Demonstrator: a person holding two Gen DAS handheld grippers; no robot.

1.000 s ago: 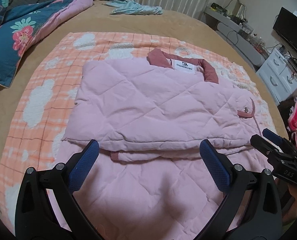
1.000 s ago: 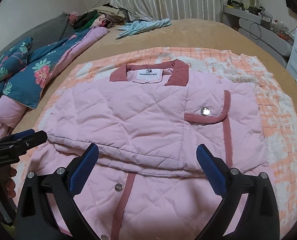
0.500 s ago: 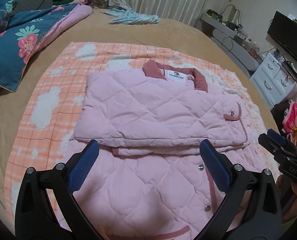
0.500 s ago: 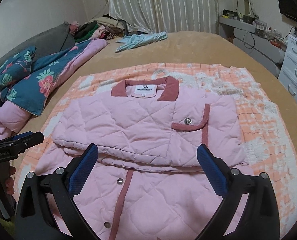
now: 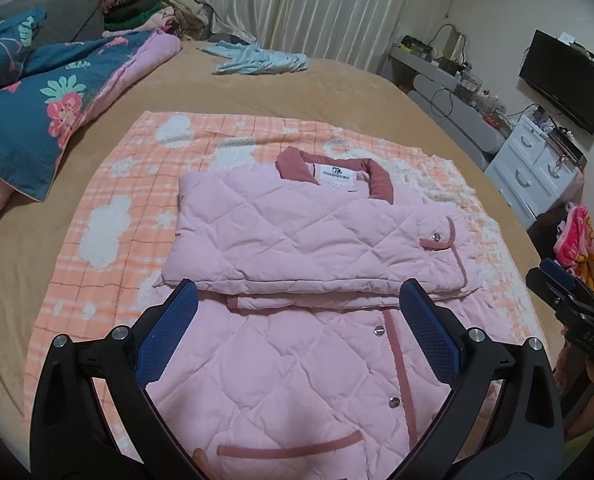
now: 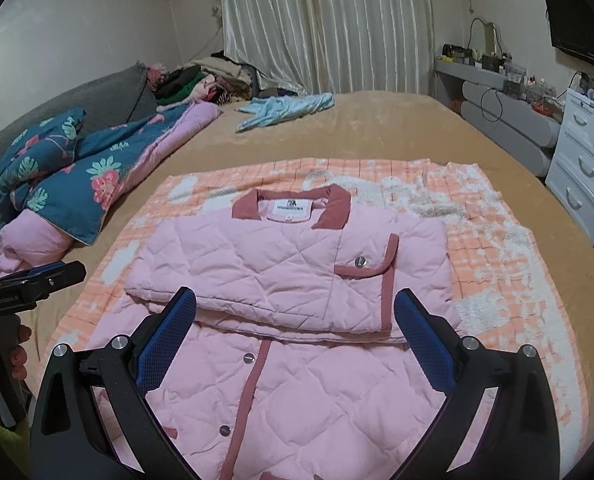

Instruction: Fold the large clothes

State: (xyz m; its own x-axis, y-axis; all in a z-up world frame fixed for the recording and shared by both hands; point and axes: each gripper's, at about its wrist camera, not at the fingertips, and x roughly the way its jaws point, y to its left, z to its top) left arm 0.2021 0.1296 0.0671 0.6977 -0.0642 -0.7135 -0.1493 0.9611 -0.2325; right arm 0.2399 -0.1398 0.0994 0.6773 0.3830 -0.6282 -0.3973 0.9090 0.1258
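A pink quilted jacket with a dark pink collar lies on an orange checked blanket on the bed. Its sleeves are folded across the chest; the lower front with snap buttons lies flat toward me. It also shows in the right wrist view. My left gripper is open and empty above the jacket's lower part. My right gripper is open and empty above the same part; it also shows at the right edge of the left wrist view.
A blue floral quilt lies at the left of the bed. A light blue garment lies at the far end. A white drawer unit and a TV stand at the right. A clothes pile lies by the curtain.
Both grippers have drawn back and up from the jacket, open and empty throughout. More of the jacket's lower front, with buttons and pocket trim, now shows.
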